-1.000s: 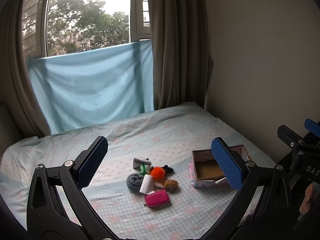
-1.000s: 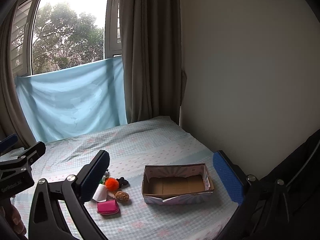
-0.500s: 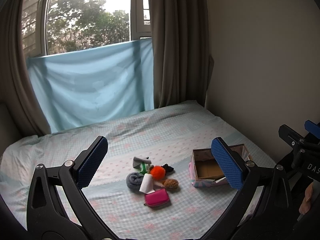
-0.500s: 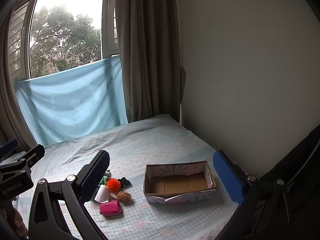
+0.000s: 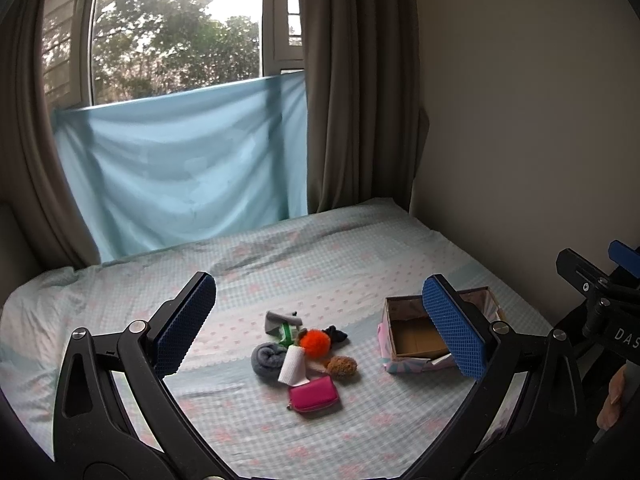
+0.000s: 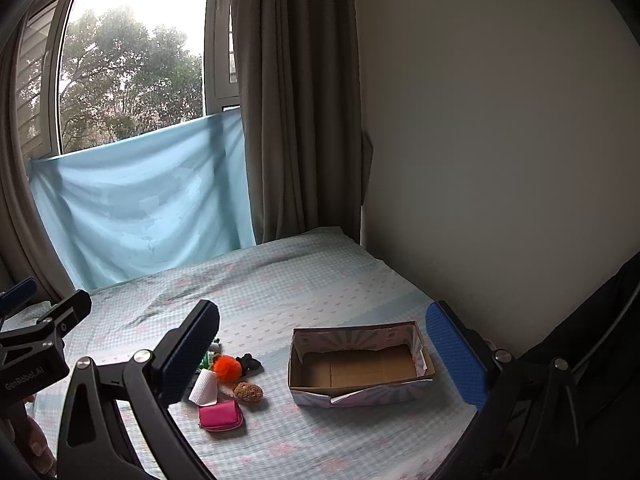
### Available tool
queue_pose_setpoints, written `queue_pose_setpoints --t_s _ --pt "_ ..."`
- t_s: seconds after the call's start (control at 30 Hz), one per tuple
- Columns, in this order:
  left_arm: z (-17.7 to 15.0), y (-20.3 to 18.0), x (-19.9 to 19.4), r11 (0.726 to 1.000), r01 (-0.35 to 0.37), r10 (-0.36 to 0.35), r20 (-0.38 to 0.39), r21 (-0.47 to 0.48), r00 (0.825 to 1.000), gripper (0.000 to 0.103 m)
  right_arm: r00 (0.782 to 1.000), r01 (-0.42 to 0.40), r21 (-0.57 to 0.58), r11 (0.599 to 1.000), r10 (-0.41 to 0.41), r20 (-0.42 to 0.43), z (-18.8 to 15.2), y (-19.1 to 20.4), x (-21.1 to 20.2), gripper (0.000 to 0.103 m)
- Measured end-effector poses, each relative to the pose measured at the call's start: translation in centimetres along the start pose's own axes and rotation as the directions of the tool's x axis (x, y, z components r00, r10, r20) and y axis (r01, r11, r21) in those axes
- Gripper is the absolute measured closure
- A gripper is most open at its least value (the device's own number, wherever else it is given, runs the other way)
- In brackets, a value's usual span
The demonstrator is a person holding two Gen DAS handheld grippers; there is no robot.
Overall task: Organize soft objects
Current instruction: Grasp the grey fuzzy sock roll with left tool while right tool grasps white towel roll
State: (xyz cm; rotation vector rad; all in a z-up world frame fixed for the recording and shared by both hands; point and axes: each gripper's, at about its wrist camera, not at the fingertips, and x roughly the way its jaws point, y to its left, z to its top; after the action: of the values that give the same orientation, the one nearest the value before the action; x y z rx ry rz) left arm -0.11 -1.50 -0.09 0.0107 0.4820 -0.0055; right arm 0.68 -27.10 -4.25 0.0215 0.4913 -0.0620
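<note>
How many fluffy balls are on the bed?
2: an orange pompom in the middle of the pile, and a brown pompom just right of it, nearer the box. Others may be hidden.

Bed (image 5: 344, 264) covered by pale checked sheet. Clustered on it: grey rolled sock (image 5: 267, 355), orange pompom (image 5: 315, 342), white roll (image 5: 293, 366), brown fuzzy ball (image 5: 342, 366), pink pouch (image 5: 314, 394). Open cardboard box (image 6: 360, 394) set apart on the right.

I'm in a home bedroom: a bed (image 5: 320, 272) with a checked sheet fills the floor, long brown curtains (image 5: 356, 88) hang beside a window (image 5: 176, 32) facing trees.
</note>
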Motion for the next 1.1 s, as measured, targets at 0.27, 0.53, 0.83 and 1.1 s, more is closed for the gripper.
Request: queue_pose_setpoints --t_s 0.27,0.53,0.83,1.1 --pt "-0.5 4.3 1.5 0.999 -0.047 0.046 -0.055 -0.018 0.997 0.0 0.999 -0.032 0.002 0.999 0.032 -0.029 -0.4 2.0 1.0 0.0" --pt "-2.8 11.4 6.3 0.997 -0.067 0.059 -0.19 -0.038 0.98 0.0 0.99 -0.072 0.035 0.997 0.075 -0.119 -2.8 6.7 4.9 0.0" --pt "-6.9 16.6 15.4 0.999 -0.019 0.01 -0.318 -0.027 0.948 0.0 0.963 -0.122 0.044 0.992 0.129 -0.237 -7.7 12.2 11.9 0.0" --pt "-11.5 18.9 24.8 0.996 0.028 -0.062 -0.46 -0.081 0.886 0.0 0.914 -0.219 0.006 0.976 0.207 -0.35 -12.8 17.5 18.8 0.0"
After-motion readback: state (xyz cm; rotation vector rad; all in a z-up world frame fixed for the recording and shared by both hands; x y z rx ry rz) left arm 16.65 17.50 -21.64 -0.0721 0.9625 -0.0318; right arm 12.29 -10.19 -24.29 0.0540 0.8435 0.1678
